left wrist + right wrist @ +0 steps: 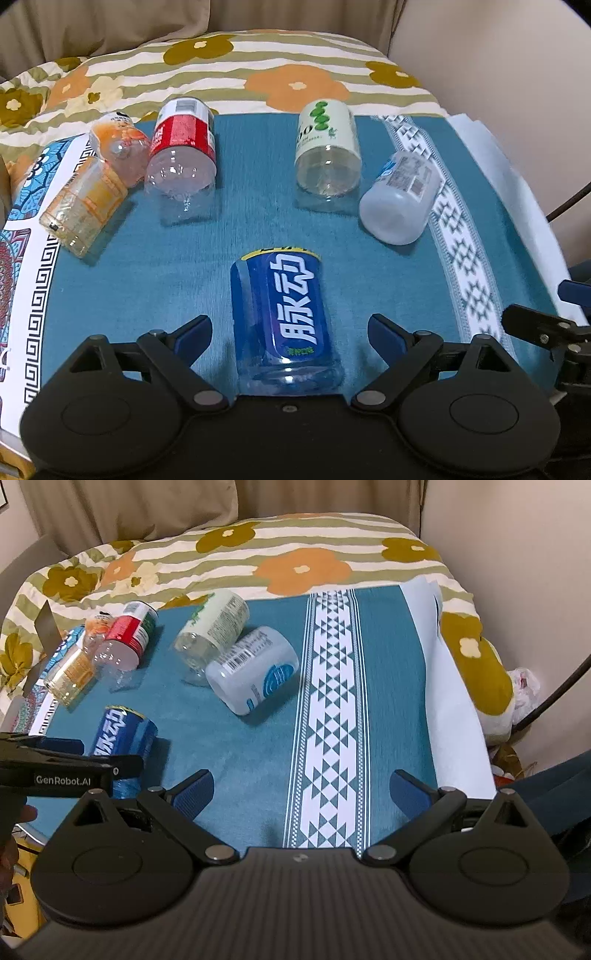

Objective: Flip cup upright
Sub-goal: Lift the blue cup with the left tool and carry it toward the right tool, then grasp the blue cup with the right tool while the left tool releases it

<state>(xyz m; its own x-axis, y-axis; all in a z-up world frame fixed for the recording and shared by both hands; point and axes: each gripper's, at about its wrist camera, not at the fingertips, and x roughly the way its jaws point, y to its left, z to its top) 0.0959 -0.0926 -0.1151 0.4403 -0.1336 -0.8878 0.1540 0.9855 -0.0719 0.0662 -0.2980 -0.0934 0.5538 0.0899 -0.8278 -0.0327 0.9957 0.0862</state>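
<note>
Jaws spread on both grippers.
Left gripper [290,326] straddles the toppled blue-labelled clear plastic cup [282,319]; right gripper [302,788], at its 3 o'clock, holds nothing.

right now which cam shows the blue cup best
The left wrist view. There the blue cup lies on its side, unobstructed, centred between the open left gripper's fingers. In the right wrist view only part of it shows at the left edge, with its lower part hidden behind the left gripper.
</note>
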